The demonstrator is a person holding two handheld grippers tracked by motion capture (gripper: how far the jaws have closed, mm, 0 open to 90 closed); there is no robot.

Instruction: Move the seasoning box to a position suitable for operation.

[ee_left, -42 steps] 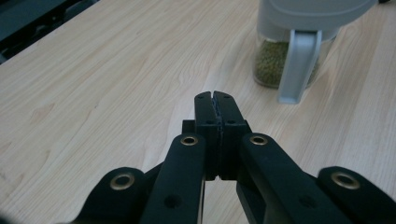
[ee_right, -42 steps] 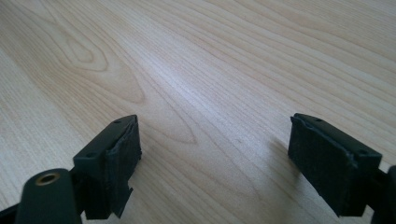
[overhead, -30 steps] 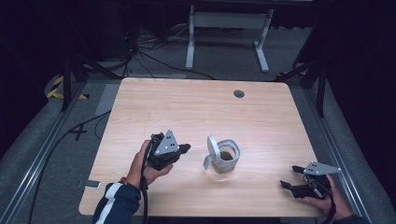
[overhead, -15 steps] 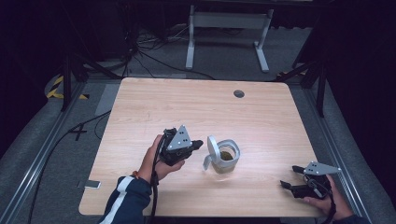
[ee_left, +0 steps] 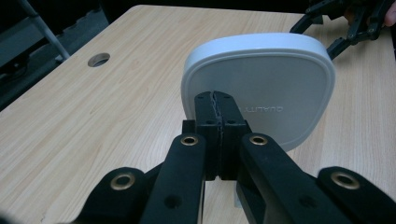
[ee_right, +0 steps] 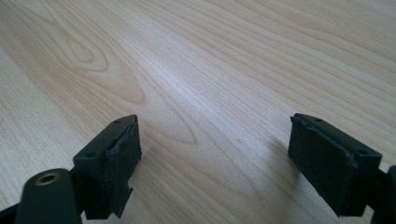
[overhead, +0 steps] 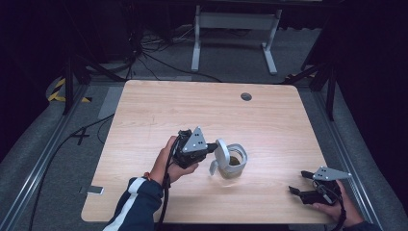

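A small white container (overhead: 235, 162) with something brownish inside stands at the middle of the table. Its hinged lid (overhead: 222, 152) is raised on the left side. My left gripper (overhead: 211, 147) is just left of it, jaws shut together with nothing between them. In the left gripper view the shut tips (ee_left: 215, 100) sit right against the lid's outer face (ee_left: 275, 88); I cannot tell if they touch. My right gripper (overhead: 296, 185) rests low near the table's front right corner, open. Its jaws (ee_right: 215, 154) stand wide apart over bare wood.
The wooden table (overhead: 159, 110) has a round cable hole (overhead: 246, 96) at the back. A white metal frame (overhead: 231, 29) and cables lie on the floor beyond the table. A small grey object (overhead: 95, 190) lies by the table's front left corner.
My left gripper has moved right across the table up to the container's raised lid. The right gripper has stayed where it was.
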